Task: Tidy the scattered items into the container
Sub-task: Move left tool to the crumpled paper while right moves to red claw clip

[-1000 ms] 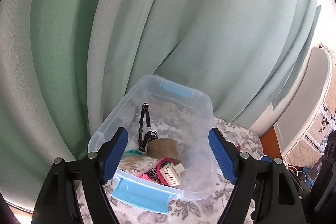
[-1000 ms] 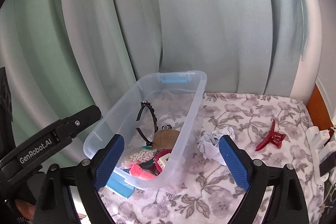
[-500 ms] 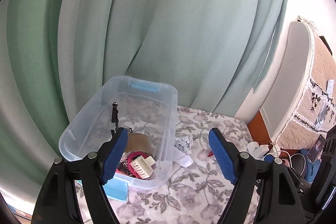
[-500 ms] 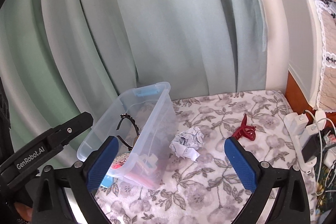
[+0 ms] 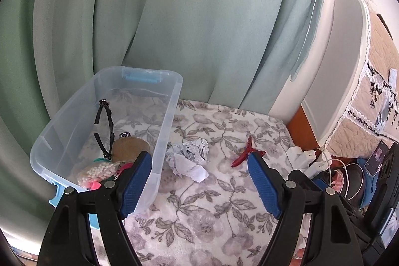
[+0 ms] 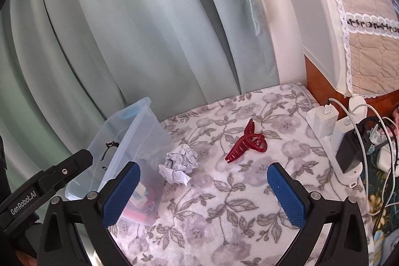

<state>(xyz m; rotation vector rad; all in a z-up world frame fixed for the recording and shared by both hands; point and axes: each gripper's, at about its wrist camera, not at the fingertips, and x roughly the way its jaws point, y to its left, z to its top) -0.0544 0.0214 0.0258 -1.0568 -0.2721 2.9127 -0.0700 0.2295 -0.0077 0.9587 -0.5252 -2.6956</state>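
Observation:
A clear plastic bin point(image 5: 172, 101) point(image 6: 142, 133) with blue latches stands at the left of a floral cloth. It holds a black headband point(image 5: 107, 126), a brown tape roll point(image 5: 131, 146), a bag of white beads point(image 5: 97, 170) and several small items. On the cloth right of the bin lie a crumpled paper ball point(image 5: 190, 158) point(image 6: 179, 162) and a red hair claw point(image 5: 245, 152) point(image 6: 247, 142). My left gripper point(image 5: 199, 166) hovers open, with nothing between its fingers. My right gripper point(image 6: 203, 175) is open wide and empty, the ball and claw ahead of it.
Green curtains hang behind the bin. At the right edge of the cloth lies a white power strip point(image 6: 339, 166) with chargers point(image 6: 321, 119) and cables. A padded headboard point(image 6: 364, 24) rises at the far right. The left gripper's black body point(image 6: 45, 183) shows in the right wrist view.
Both views swung right: the bin slid from centre to the left, and the paper ball, red claw and power strip came into view. The right gripper's fingers spread a little wider.

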